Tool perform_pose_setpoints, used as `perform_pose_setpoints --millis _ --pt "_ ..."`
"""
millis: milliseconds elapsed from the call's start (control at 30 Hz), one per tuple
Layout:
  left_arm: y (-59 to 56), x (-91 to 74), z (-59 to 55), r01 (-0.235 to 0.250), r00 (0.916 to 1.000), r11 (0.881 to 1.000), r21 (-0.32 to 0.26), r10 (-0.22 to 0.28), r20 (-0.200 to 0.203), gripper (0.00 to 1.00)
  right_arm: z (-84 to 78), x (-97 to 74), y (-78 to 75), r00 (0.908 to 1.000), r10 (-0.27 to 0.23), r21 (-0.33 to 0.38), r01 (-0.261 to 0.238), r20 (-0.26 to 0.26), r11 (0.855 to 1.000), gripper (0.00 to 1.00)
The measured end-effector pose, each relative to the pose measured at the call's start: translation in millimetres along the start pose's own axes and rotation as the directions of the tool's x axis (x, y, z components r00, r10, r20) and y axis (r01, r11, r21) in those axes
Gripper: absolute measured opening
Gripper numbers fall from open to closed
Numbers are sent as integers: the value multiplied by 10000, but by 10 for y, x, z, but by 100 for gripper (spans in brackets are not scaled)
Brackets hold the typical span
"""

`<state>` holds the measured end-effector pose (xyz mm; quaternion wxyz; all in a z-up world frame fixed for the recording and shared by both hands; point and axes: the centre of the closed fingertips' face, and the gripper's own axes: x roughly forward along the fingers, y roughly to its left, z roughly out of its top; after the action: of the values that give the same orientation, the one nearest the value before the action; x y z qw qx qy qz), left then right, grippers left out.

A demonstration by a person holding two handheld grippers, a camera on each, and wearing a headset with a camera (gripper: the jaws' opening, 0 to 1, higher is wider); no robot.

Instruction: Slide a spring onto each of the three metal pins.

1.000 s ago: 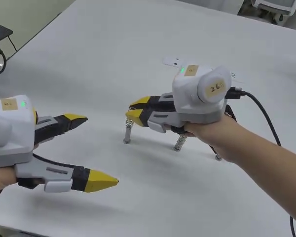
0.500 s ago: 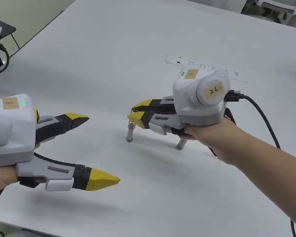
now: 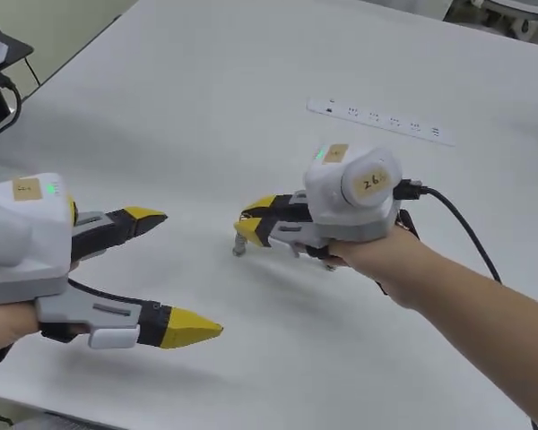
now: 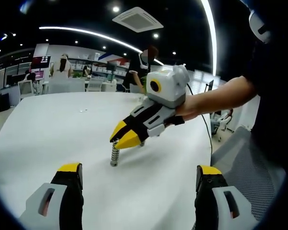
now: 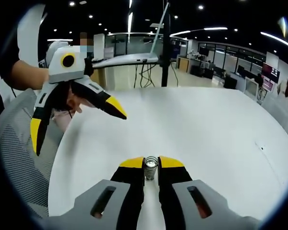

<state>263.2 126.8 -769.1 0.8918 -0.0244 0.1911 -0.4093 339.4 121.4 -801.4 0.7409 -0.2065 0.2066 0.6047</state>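
Right gripper [image 5: 151, 163] was clenched on a spring [image 5: 151, 168], its yellow tips pinching the coil's upper end from both sides. In the left gripper view the spring [image 4: 115, 153] stood low over the table [image 4: 48, 124], directly under those tips, apparently already threaded on a pin [image 4: 114, 164] whose foot showed at the bottom. Its long axis ran nearly upright, top end in the jaws and lower end toward the tabletop. In the head view the hand covered the area where other pins might have been, so their state could not be told. Left gripper [image 3: 175, 273] hung well apart with its jaws spread wide, holding nothing. The spring looked light and thin-wired, probably stiff across its width but soft along its length, and liable to buckle sideways or flick out of smooth tips. A gentle grip across the coil near its top would likely suit best, leaving the bore free and pushing straight down along the axis.
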Motion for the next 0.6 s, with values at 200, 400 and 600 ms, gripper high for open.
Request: perform_pose_setpoints --millis 200,400,600 --pt "-23 15 -25 58 10000 10000 -8 -58 -50 96 -65 71 14 9999 -74 210 73 69 9998 8" --pt "-25 20 -26 68 10000 10000 -32 -68 -34 96 -72 56 -2 9998 -175 315 173 78 9994 8" --pt "-31 36 1 98 10000 10000 -10 -98 -9 95 -73 49 -1 9998 -188 387 186 48 9991 9"
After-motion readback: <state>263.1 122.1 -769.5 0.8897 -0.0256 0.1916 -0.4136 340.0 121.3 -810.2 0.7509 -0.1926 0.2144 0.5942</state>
